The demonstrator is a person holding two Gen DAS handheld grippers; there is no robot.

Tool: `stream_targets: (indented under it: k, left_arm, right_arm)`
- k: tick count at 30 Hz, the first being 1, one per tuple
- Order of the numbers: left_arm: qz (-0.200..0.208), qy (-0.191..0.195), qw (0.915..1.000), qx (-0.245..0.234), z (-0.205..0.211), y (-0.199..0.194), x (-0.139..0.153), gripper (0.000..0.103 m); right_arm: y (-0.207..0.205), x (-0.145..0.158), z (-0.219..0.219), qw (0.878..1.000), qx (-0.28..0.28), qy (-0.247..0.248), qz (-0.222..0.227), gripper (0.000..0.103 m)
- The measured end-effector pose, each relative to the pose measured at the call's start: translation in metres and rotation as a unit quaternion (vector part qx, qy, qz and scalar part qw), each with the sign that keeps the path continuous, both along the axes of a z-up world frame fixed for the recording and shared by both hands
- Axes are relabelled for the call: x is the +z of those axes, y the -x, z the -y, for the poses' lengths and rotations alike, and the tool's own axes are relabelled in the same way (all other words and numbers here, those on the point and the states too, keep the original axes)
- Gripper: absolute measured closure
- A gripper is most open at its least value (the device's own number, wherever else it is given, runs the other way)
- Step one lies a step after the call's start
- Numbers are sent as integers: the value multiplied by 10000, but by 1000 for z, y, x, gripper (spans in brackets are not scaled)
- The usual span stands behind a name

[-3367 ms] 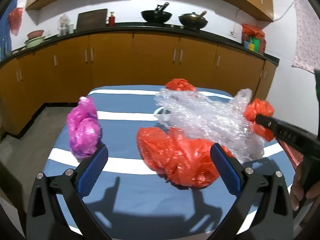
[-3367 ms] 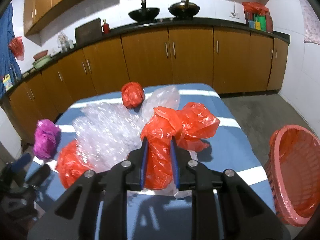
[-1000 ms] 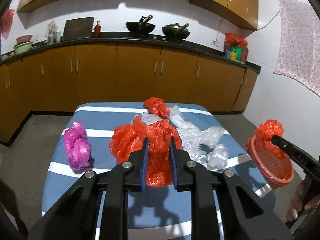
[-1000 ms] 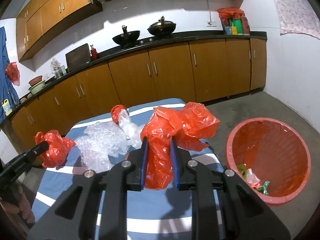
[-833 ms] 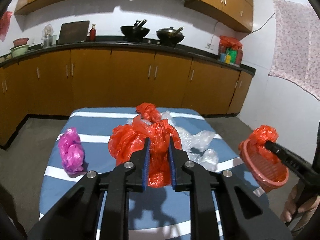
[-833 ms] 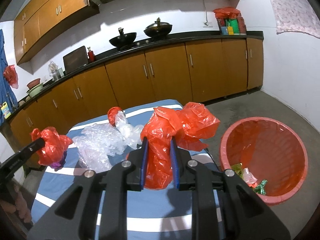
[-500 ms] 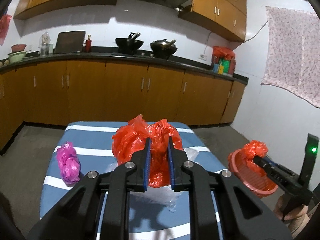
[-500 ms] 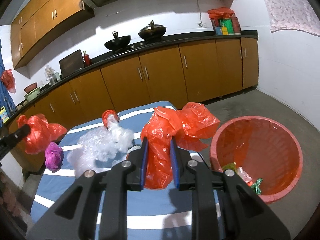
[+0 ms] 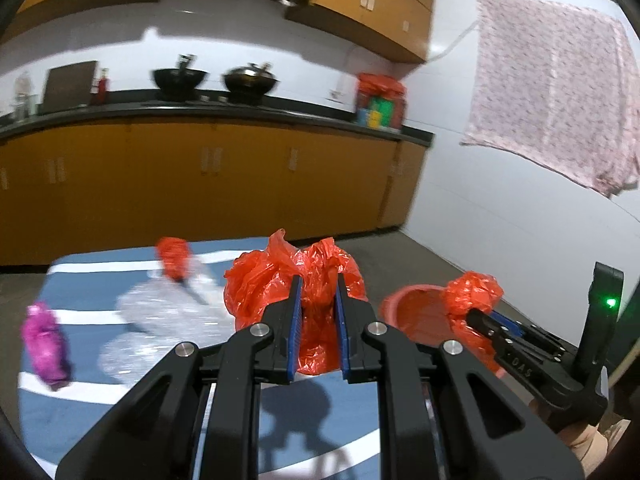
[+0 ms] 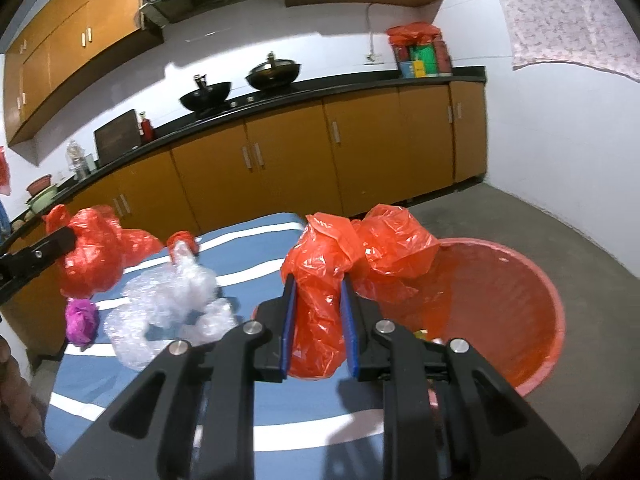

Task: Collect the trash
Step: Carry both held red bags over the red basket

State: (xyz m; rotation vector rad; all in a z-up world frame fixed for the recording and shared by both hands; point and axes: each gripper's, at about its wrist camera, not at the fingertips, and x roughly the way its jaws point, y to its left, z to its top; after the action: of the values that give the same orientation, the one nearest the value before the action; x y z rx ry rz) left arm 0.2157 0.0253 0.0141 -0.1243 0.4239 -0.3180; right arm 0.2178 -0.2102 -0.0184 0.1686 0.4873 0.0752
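Note:
My left gripper [image 9: 317,304] is shut on a crumpled red plastic bag [image 9: 280,280], held above the striped table. My right gripper [image 10: 317,304] is shut on another red plastic bag [image 10: 360,252], which hangs at the near rim of the red basket [image 10: 532,304] standing on the floor to the right. In the left wrist view the right gripper [image 9: 474,316] and its bag [image 9: 474,292] show in front of the basket [image 9: 416,312]. On the table lie clear bubble wrap [image 10: 176,300], a small red bag [image 10: 182,240] and a magenta bag [image 10: 82,320].
The blue table [image 10: 256,364] with white stripes reaches close to the basket. Brown cabinets [image 10: 288,160] with a black counter run along the back wall. Bare grey floor [image 10: 500,216] lies beyond the basket. A hand [image 9: 588,444] grips the right tool.
Both grippers have swung to the right with their red bags. The basket has come closer in both views, and the right bag now hangs at its rim.

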Motion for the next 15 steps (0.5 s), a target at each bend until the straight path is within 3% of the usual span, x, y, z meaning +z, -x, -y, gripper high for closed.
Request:
stream_targets:
  k: [8, 15]
  left_arm:
    - [-116, -168, 9960, -872, 83, -31, -14, 88]
    - [-274, -349, 9899, -1344, 133, -52, -30, 88]
  right_arm:
    - [2, -1, 58, 9982, -580, 180, 3, 82]
    - [-7, -10, 102, 9953, -940, 189, -108, 82]
